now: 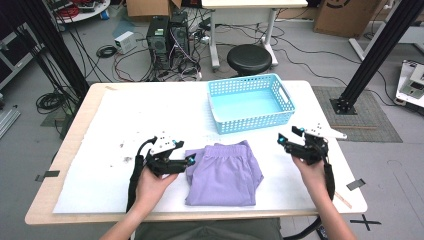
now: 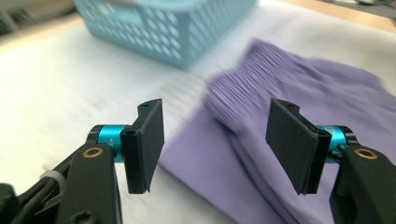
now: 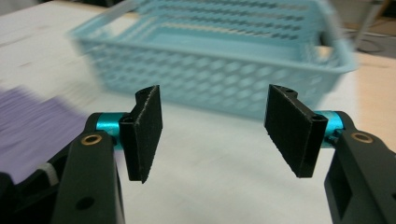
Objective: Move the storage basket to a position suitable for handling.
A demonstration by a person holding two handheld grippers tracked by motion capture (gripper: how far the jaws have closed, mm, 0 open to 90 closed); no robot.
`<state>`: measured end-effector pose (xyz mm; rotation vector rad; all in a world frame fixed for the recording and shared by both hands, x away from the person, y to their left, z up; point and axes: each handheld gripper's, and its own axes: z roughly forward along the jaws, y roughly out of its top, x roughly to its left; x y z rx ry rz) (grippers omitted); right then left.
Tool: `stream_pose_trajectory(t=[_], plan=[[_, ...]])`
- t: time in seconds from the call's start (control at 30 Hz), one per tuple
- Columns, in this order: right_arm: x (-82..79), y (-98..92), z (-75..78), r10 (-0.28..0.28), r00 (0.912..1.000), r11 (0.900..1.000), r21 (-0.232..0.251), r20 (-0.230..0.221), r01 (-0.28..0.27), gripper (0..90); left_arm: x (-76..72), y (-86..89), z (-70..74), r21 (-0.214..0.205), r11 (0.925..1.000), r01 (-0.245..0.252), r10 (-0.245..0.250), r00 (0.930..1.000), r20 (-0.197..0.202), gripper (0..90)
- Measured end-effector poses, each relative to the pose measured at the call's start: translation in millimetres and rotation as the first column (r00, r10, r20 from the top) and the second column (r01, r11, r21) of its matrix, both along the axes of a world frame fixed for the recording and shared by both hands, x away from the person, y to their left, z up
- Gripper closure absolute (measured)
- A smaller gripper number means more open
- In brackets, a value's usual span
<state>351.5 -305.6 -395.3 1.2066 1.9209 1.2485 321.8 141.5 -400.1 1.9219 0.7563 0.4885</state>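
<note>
High view: a person's two hands hold a gripper each over a table (image 1: 70, 145) covered by a white sheet (image 1: 125, 125). A folded purple garment (image 1: 223, 172) lies flat on the sheet near the table's front edge, between the two grippers. The left gripper (image 1: 187, 161) sits just beside the garment's left edge, its tips at the cloth's upper left corner. The right gripper (image 1: 283, 140) is off to the garment's right, apart from it, above bare sheet. Behind the garment stands a blue basket (image 1: 287, 97), with nothing seen inside.

Left gripper view: the jaws stand wide apart with nothing between the pads; the garment's gathered waistband (image 2: 243, 100) lies beyond and below them, and the basket (image 2: 163, 28) shows blurred farther back.

Right gripper view: the jaws are likewise spread wide and hold nothing. They face the basket's (image 3: 224, 70) perforated side wall across bare sheet, with a strip of the purple garment (image 3: 32, 121) at the left edge.
</note>
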Motion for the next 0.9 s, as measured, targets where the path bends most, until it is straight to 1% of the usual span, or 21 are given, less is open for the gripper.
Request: stream_pose_trajectory(t=[0.03,0.1,0.13,0.17,0.2,0.23,0.27,0.3,0.33,0.37,0.47,0.5,0.53,0.57,0.63,0.67,0.7,0.73,0.8,0.83,0.9], plan=[[10.0,-4.2,0.8,-0.018,0.9998,0.9998,0.01,-0.012,0.018,37.6,9.0,-3.5,3.2,0.038,0.9993,-0.007,0.006,0.9991,0.042,37.0],[28.8,-11.3,2.7,-0.06,0.9981,0.9981,0.008,-0.011,0.06,38.2,16.5,-6.5,4.2,0.04,0.9992,-0.007,0.005,0.9982,0.06,37.0],[28.8,-11.3,2.7,-0.06,0.9981,0.9981,0.008,-0.011,0.06,38.2,16.5,-6.5,4.2,0.04,0.9992,-0.007,0.005,0.9982,0.06,37.0],[48.3,-16.4,5.9,-0.102,0.9947,0.9948,0.003,-0.015,0.102,41.0,26.9,-7.9,3.8,-0.002,1.0,-0.001,0.001,0.9997,0.023,37.0],[52.5,-17.2,6.6,-0.11,0.9938,0.9939,0.004,-0.018,0.11,42.8,26.9,-7.9,3.8,-0.002,1.0,-0.001,0.001,0.9997,0.023,37.0],[63.0,-18.7,8.7,-0.13,0.9911,0.9915,0.002,-0.029,0.13,43.6,36.4,-8.4,2.0,-0.014,0.9999,0.001,-0.001,1.0,0.004,37.0],[71.1,-19.5,9.8,-0.138,0.9899,0.9903,0.003,-0.031,0.139,45.3,38.7,-8.6,1.0,-0.017,0.9999,0.0,0.0,1.0,0.004,37.0],[71.1,-19.5,9.8,-0.138,0.9899,0.9903,0.003,-0.031,0.139,45.3,38.7,-8.6,1.0,-0.017,0.9999,0.0,0.0,1.0,0.004,37.0],[85.6,-19.8,11.8,-0.175,0.9832,0.9846,-0.017,-0.052,0.174,48.1,44.3,-7.3,-1.7,-0.019,0.9998,0.0,0.0,1.0,-0.009,37.0],[90.3,-20.2,11.8,-0.184,0.9813,0.9827,-0.028,-0.056,0.183,50.0,46.9,-6.0,-3.6,-0.024,0.9997,-0.005,0.004,0.9998,-0.018,37.0],[107.0,-20.6,8.7,-0.234,0.9692,0.9709,-0.072,-0.078,0.228,54.5,50.5,-1.9,-5.8,-0.023,0.9997,-0.006,0.005,0.9997,-0.026,36.9],[110.3,-20.6,7.3,-0.242,0.9661,0.9692,-0.071,-0.091,0.236,56.5,51.3,-0.2,-6.0,-0.02,0.9998,-0.006,0.005,0.9997,-0.024,36.7],[110.3,-20.6,7.3,-0.242,0.9661,0.9692,-0.071,-0.091,0.236,56.5,51.3,-0.2,-6.0,-0.02,0.9998,-0.006,0.005,0.9997,-0.024,36.7],[118.5,-21.8,2.3,-0.253,0.9607,0.966,-0.084,-0.115,0.244,61.7,52.3,2.3,-6.5,-0.028,0.9996,-0.005,0.005,0.9997,-0.023,36.7],[124.1,-21.1,-0.5,-0.249,0.9577,0.9667,-0.097,-0.144,0.237,66.3,53.3,4.5,-7.1,-0.022,0.9997,-0.008,0.007,0.9997,-0.025,36.7],[124.3,-20.0,-0.2,-0.258,0.956,0.9639,-0.104,-0.14,0.245,69.8,53.3,4.5,-7.1,-0.022,0.9997,-0.008,0.007,0.9997,-0.025,36.7],[124.1,-17.8,0.4,-0.273,0.9543,0.9575,-0.131,-0.123,0.257,74.4,54.2,5.7,-7.6,-0.022,0.9997,-0.008,0.008,0.9997,-0.024,36.7],[123.3,-16.8,0.6,-0.272,0.9546,0.9573,-0.135,-0.121,0.256,76.7,54.6,6.4,-7.9,-0.022,0.9997,-0.007,0.006,0.9997,-0.026,36.7],[122.6,-16.1,1.0,-0.261,0.957,0.9617,-0.122,-0.128,0.245,77.0,55.4,7.0,-8.6,-0.023,0.9997,-0.009,0.009,0.9996,-0.027,36.7],[120.8,-11.2,2.2,-0.247,0.9606,0.9642,-0.132,-0.128,0.23,77.3,56.9,7.4,-9.3,-0.02,0.9997,-0.015,0.015,0.9995,-0.03,36.7],[119.6,-7.4,2.3,-0.242,0.9626,0.9637,-0.144,-0.121,0.225,77.3,58.6,7.4,-10.2,-0.025,0.9995,-0.021,0.02,0.9993,-0.032,36.7]])
